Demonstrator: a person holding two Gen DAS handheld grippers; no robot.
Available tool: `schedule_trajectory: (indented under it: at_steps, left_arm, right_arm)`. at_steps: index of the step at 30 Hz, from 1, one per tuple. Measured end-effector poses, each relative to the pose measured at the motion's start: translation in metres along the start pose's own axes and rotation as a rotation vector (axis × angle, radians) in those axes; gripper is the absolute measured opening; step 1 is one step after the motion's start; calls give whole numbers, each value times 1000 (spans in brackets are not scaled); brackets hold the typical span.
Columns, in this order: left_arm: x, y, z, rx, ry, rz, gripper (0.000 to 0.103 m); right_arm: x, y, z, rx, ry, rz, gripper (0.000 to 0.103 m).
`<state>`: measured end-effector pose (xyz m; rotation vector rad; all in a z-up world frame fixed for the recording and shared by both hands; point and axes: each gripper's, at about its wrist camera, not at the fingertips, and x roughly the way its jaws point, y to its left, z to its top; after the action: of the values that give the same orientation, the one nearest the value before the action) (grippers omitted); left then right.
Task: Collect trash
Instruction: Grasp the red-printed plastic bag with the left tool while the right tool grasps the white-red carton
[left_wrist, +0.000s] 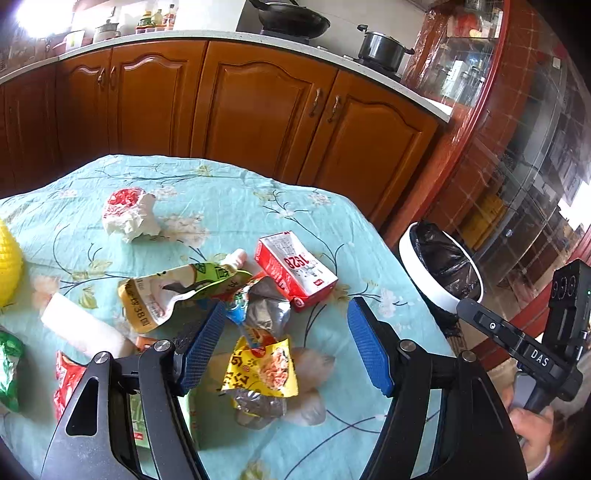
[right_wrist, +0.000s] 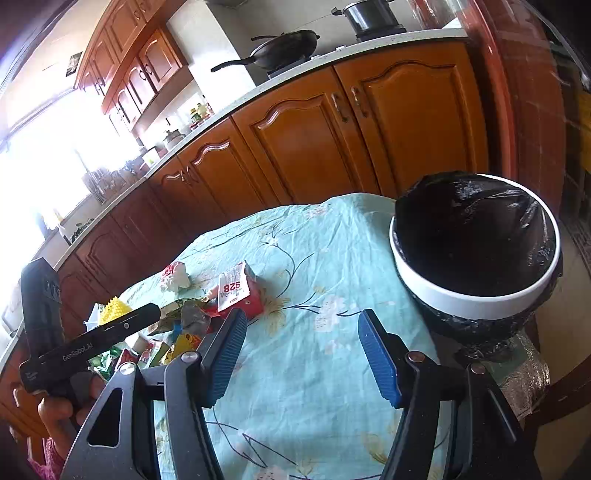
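Trash lies on the floral tablecloth (left_wrist: 229, 195): a red and white carton (left_wrist: 295, 269), a crumpled wrapper (left_wrist: 127, 216), a yellow-green spout pouch (left_wrist: 173, 291), a yellow snack wrapper (left_wrist: 264, 367), a silver foil wrapper (left_wrist: 266, 310) and a white roll (left_wrist: 83, 328). My left gripper (left_wrist: 286, 343) is open and empty above the yellow wrapper. My right gripper (right_wrist: 301, 354) is open and empty over bare cloth (right_wrist: 314, 369), left of the white bin with a black liner (right_wrist: 476, 240). The carton (right_wrist: 236, 290) also shows in the right wrist view. The bin (left_wrist: 441, 266) stands at the table's right edge.
A yellow spiky object (left_wrist: 9, 258) and green and red packets (left_wrist: 9, 365) lie at the left. Wooden cabinets (left_wrist: 258, 107) stand behind the table, with a wok (left_wrist: 291, 18) and pot (left_wrist: 380, 50) on the counter. The other gripper's body (left_wrist: 532, 350) is at the right.
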<state>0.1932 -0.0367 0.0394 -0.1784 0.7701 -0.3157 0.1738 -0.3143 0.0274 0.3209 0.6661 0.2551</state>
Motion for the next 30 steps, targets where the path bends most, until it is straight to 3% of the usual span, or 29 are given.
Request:
schedule_trajectory:
  at_steps: [11,19,30]
  left_arm:
    - [-15,45,17,-42,-27,88,70]
    - [-5,84,44,-63,-12,171,70]
    - [60,134,79,-91,134,250,70]
  right_arm:
    - [43,38,3,-66,82,71,65]
    - [79,66,15,-159,138,92,65]
    - [136,93,26,-296,229,69,69]
